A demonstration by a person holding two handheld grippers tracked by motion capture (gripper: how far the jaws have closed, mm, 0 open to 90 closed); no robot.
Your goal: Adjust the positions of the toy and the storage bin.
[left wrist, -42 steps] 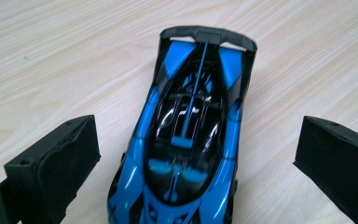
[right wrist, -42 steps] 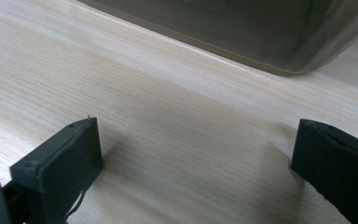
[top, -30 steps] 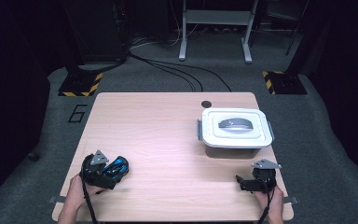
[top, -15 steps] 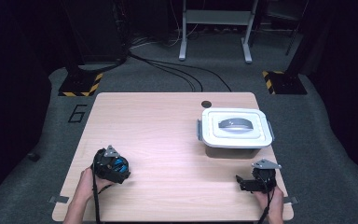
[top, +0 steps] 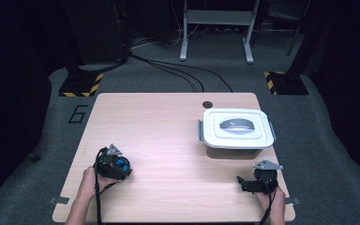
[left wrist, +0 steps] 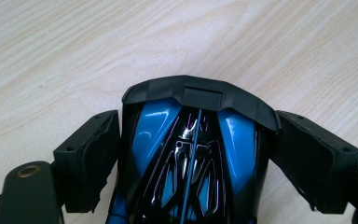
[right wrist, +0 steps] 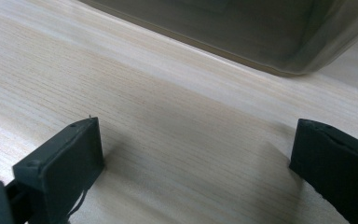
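Your left gripper (top: 122, 165) sits at the near left of the light wooden table (top: 164, 126), jaws astride one glossy blue-and-black toy car (left wrist: 193, 158). In the left gripper view both black pads (left wrist: 91, 156) flank the car's sides, just beside it; whether they press on it yet I can't tell. Those jaws have just been closing, with the car between them. Car rests on the table, well apart from the container and to its left, toward you.

Your right gripper (top: 244, 183) is just on your side of the container's front right corner, jaws wide apart with bare wood between them in the right gripper view (right wrist: 193, 154).

Count: two grippers, one toy car, one white rectangular lidded plastic container (top: 236, 129) with one grey handle (top: 236, 124) on its lid, and one small dark round hole (top: 208, 104) in the table just beyond the container's far left corner.

Versus the earlier frames: your left gripper has shifted a little across the table toward the container's side, car staying between the jaws. Right gripper and container are where they were.
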